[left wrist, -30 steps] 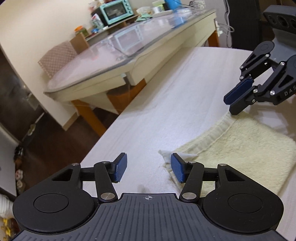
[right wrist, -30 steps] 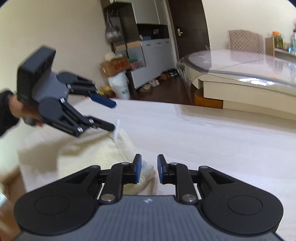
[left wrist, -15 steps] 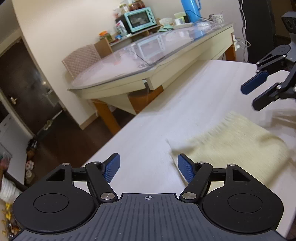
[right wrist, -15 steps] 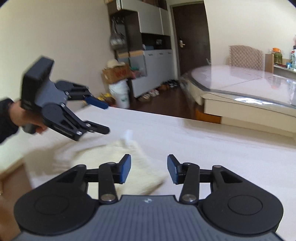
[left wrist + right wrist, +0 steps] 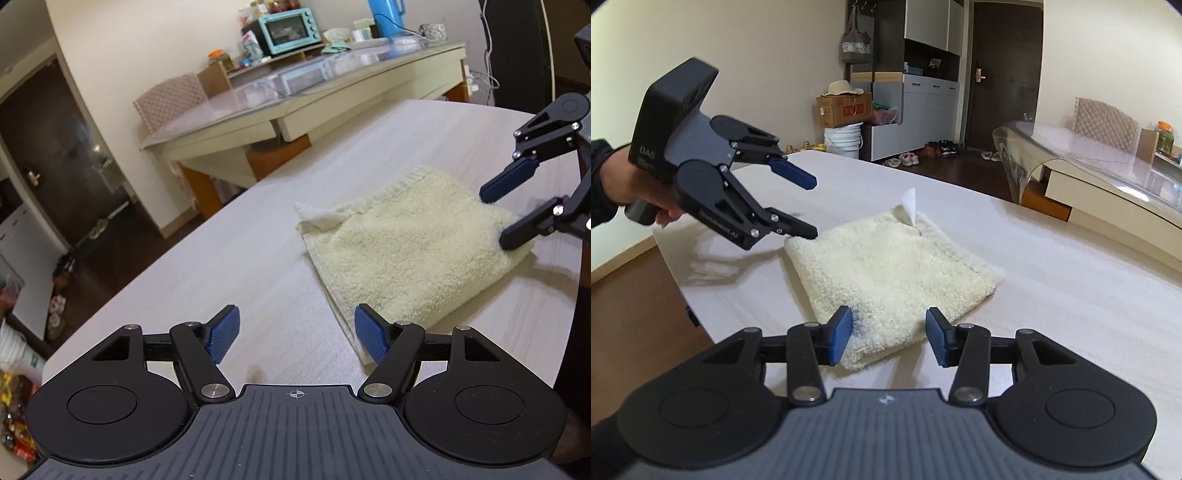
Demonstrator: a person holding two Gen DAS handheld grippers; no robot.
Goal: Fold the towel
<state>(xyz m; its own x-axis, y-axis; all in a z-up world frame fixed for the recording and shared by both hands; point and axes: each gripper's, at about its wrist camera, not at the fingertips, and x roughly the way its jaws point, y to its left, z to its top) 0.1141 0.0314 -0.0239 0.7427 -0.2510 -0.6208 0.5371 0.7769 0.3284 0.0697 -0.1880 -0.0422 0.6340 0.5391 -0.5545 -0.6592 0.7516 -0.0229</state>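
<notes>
The left black, blue-padded tongs gape wide and empty — the right tongs, likewise black with blue pads, stand parted, gripping nothing.

The left wrist camera sat just behind the left gripper, looking forward and downward along its fingers over the pale table, with the towel ahead and to its right. The right wrist camera sat likewise behind the right gripper, close over the towel's near edge, facing the other way across the room. Both views shared the towel and table, and each caught the other gripper beyond the towel's far side.
</notes>
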